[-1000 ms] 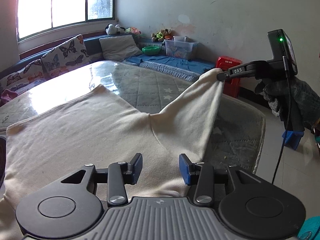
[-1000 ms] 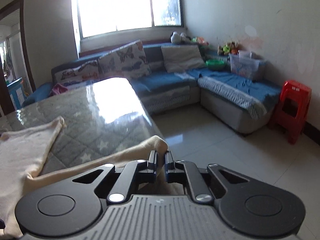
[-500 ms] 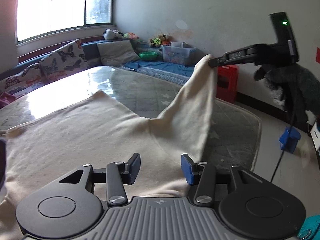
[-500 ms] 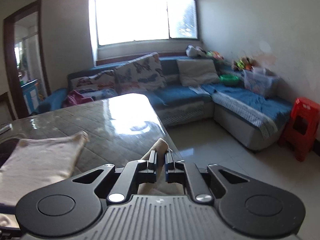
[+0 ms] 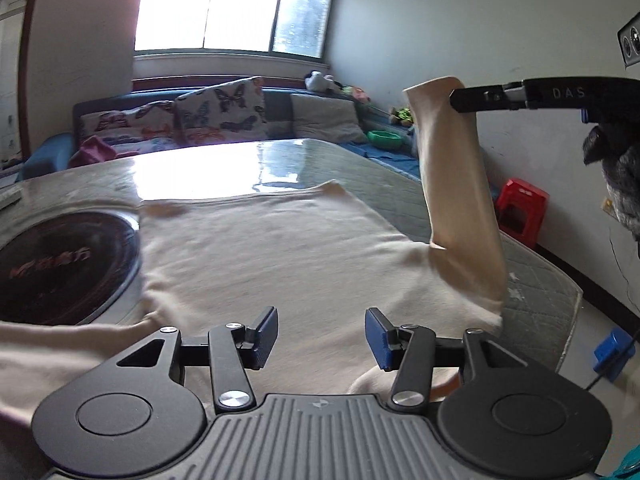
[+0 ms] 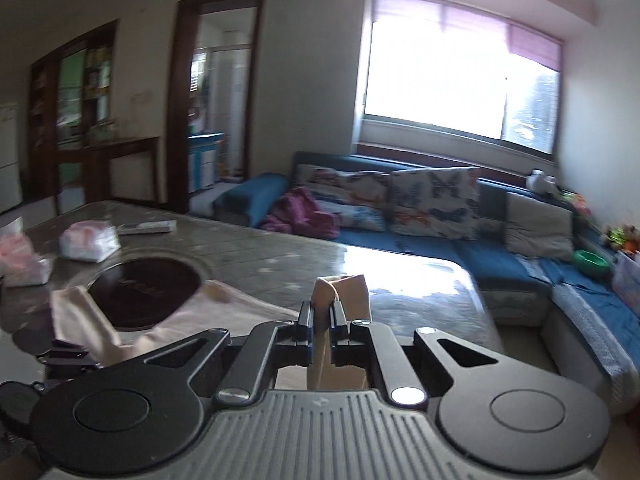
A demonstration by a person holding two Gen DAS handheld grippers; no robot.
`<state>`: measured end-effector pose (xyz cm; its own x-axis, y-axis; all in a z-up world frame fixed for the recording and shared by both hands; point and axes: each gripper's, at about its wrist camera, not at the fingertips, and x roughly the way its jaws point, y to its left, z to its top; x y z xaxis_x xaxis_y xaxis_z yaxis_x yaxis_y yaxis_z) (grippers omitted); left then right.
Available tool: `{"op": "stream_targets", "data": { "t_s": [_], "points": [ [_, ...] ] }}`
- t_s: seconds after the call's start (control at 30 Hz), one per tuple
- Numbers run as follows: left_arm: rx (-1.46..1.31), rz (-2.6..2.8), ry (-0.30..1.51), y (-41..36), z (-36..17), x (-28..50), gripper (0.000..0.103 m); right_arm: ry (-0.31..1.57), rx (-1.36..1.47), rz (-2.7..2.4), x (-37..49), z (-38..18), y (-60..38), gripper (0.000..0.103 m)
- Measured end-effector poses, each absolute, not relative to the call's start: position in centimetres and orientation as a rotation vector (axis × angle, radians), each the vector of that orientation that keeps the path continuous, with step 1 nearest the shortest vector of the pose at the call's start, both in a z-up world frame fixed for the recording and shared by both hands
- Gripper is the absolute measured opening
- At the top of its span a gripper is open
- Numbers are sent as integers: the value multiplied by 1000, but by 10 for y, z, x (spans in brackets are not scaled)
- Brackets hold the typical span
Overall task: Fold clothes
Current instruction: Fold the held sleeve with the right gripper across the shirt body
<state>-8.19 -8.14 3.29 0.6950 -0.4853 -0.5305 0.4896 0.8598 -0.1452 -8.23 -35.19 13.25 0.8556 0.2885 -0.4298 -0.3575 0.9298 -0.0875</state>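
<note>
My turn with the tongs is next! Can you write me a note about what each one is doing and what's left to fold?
Right tongs: shut on the end of the cream garment's sleeve, holding it up above the table.
Left tongs: holding nothing, jaws opening, low over the garment's near edge.
Cream garment: body spread flat on the table, partly over the dark round inset. The other sleeve trails off to the near left.
Done: garment laid out, one sleeve lifted.
Left: probably lay that sleeve across the body, fold the other sleeve in, then fold the body.
</note>
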Motion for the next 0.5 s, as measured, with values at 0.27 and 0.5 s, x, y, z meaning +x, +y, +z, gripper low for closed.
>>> {"op": "stream_targets", "data": {
  "t_s": [0.27,0.5],
  "points": [
    [-36,-489,606,-51,25,-91,52,538,-262,545,-73,100,-266,6],
    [-60,-453,614,-41,22,-95,54,649,-298,661,-80,60,-233,7]
  ]
}}
